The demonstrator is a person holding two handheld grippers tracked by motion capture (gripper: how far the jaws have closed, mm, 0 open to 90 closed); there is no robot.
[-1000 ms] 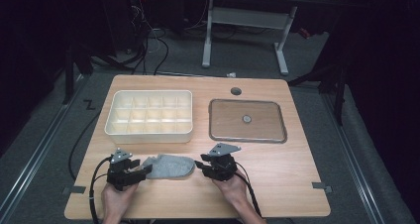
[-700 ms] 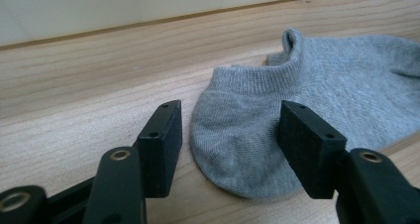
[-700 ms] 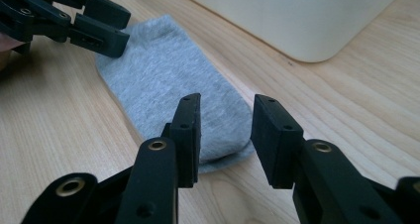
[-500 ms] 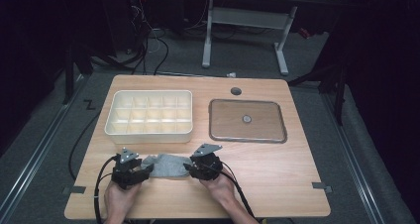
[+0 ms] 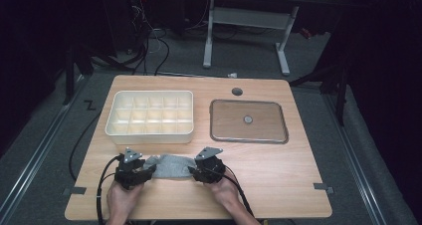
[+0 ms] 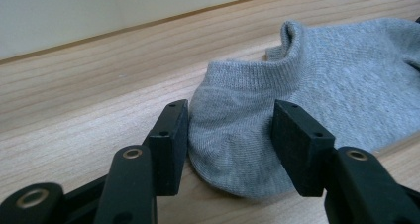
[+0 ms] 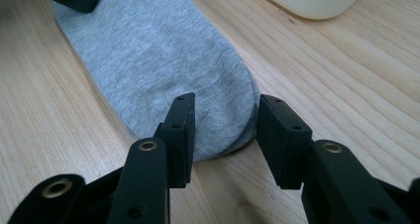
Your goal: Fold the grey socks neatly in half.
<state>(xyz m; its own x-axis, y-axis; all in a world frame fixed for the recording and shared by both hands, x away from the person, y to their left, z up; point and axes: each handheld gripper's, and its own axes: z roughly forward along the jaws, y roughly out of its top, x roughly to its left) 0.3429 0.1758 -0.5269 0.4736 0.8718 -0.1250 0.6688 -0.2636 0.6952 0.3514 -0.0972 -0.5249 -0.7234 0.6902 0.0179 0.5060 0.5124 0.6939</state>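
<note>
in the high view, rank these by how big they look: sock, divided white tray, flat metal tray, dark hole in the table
1. divided white tray and flat metal tray: look about alike, the white one perhaps slightly larger
2. sock
3. dark hole in the table

A cream compartment tray [image 5: 149, 117] with many small cells sits toward the table's [image 5: 278, 180] far-left corner. Just right of it, near the far-right edge, lies a flat brown-rimmed tray [image 5: 248, 121]. A round cable hole [image 5: 237, 91] marks the far edge.
</note>
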